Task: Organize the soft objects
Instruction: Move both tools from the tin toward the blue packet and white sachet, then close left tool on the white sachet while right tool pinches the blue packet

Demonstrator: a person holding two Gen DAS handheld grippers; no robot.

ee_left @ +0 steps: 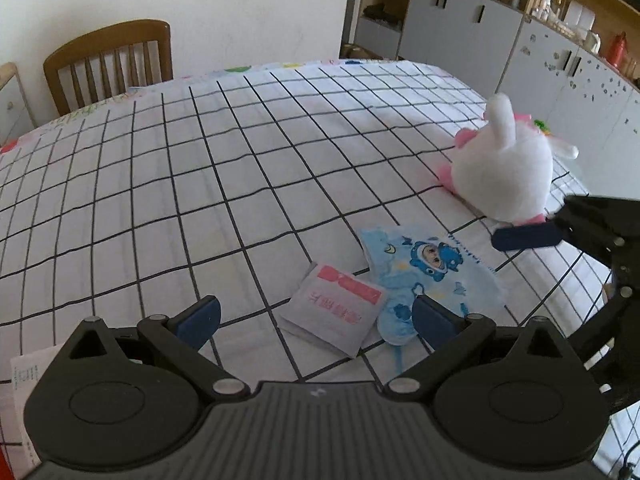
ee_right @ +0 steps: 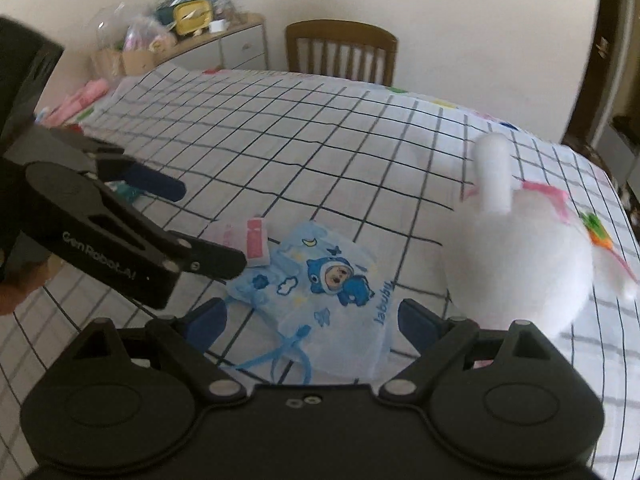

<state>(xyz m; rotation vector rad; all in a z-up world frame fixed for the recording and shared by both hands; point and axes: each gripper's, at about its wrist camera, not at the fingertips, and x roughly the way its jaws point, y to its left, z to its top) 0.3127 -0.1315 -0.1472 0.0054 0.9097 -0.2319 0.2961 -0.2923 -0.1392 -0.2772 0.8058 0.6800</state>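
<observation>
The left gripper (ee_left: 316, 316) is spread wide and empty, low over the checked cloth (ee_left: 200, 184). Between and just ahead of its fingers lies a flat white packet (ee_left: 334, 314) with a pink band. The packet's right edge overlaps a blue printed pouch (ee_left: 432, 276), whose drawstring trails toward the near table edge.

The right gripper (ee_right: 312, 320) is also spread wide and holds nothing. It hangs over the pouch (ee_right: 320, 296), with one finger on each side of the pouch's near end. Contact with the fabric cannot be determined.

The plush (ee_left: 504, 168), white with pink trim, stands to the right of the pouch, apart from it and near the right table edge. In the right wrist view the plush (ee_right: 520, 264) is just beside the right finger of the right gripper.

In the left wrist view, one blue fingertip of the right gripper reaches in from the right to the base of the plush. In the right wrist view the left gripper (ee_right: 208, 228) enters from the left, its lower finger crossing in front of the packet (ee_right: 244, 240).

Open cloth extends from the packet to the far edge and to the left. A chair (ee_left: 108, 64) stands at the far edge. Cabinets (ee_left: 460, 24) stand beyond the right side. A paper slip (ee_left: 24, 384) lies at the near left edge.
</observation>
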